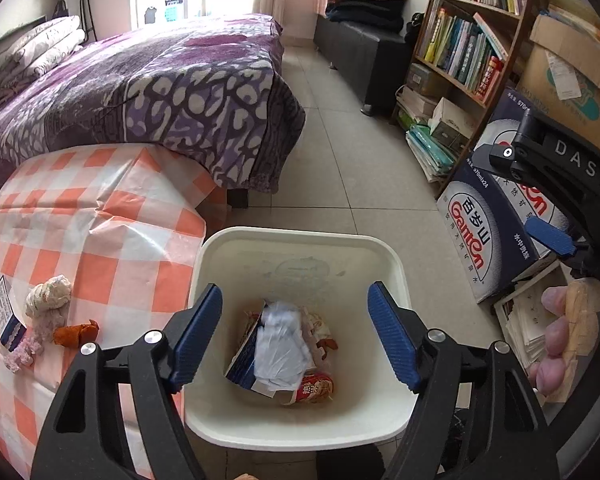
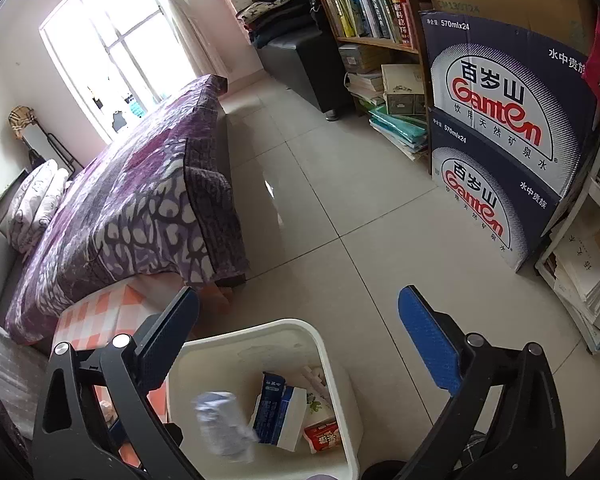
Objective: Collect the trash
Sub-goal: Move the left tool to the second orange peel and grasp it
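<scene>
Trash: a pale blue crumpled plastic wrapper [image 1: 282,344] is showing blurred over the white square plastic bin [image 1: 300,436] in both wrist views, apparently dropping onto a blue-and-white carton [image 1: 242,360] and a red snack packet [image 1: 314,388] lying inside.

Left gripper [image 1: 296,336]: hovering above the bin, blue-padded jaws standing apart with nothing between them.

Right gripper [image 2: 300,344]: hanging over the bin's far rim, jaws spread wide and empty.

Remaining trash: a cream crumpled tissue wad [image 1: 48,294], a pink lacy scrap [image 1: 28,344], an orange crumpled wrapper [image 1: 76,332] and a small blue-and-white box [image 1: 6,314] are lying on the orange-and-white checked tablecloth [image 1: 112,232], just beside the bin.

Risks, as judged: the light wrapper may be drifting toward the rim and could catch there; the soft lacy scrap is likely to slip from hard pads or drag the tissue along; the two grippers are working close together and could knock each other.

Beyond: purple patterned bedspread [image 1: 160,92]; wooden bookshelf [image 1: 460,52].

Legible writing: navy cartons [image 2: 500,92] are reading "Ganten", "百岁山", "570ml×24"; the right gripper's body [image 1: 572,160] is reading "DAS".
</scene>
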Action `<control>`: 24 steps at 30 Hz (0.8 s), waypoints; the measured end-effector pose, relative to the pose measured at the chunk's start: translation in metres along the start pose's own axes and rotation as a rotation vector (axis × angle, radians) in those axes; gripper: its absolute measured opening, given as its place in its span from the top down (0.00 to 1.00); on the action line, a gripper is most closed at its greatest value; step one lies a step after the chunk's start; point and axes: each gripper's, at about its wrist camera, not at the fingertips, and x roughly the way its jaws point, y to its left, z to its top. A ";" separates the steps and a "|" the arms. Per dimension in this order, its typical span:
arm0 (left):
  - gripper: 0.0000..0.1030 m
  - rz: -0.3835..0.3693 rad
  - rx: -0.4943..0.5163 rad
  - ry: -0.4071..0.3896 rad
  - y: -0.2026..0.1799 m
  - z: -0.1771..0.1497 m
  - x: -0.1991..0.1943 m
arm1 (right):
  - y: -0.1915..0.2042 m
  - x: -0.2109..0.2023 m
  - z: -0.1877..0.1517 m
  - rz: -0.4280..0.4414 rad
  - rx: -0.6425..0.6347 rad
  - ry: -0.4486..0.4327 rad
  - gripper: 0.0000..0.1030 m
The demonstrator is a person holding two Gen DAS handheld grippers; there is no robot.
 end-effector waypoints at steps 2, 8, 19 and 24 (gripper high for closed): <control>0.25 0.014 -0.004 -0.003 0.003 0.000 -0.002 | 0.001 0.001 0.000 -0.013 0.002 0.003 0.07; 0.24 0.069 -0.008 -0.003 0.019 -0.004 -0.004 | 0.006 0.006 -0.003 -0.022 0.001 0.022 0.07; 0.23 0.193 -0.074 0.064 0.070 -0.019 0.006 | 0.036 0.020 -0.020 0.005 -0.039 0.101 0.07; 0.23 0.267 -0.099 0.103 0.104 -0.030 0.012 | 0.058 0.024 -0.031 0.022 -0.078 0.117 0.07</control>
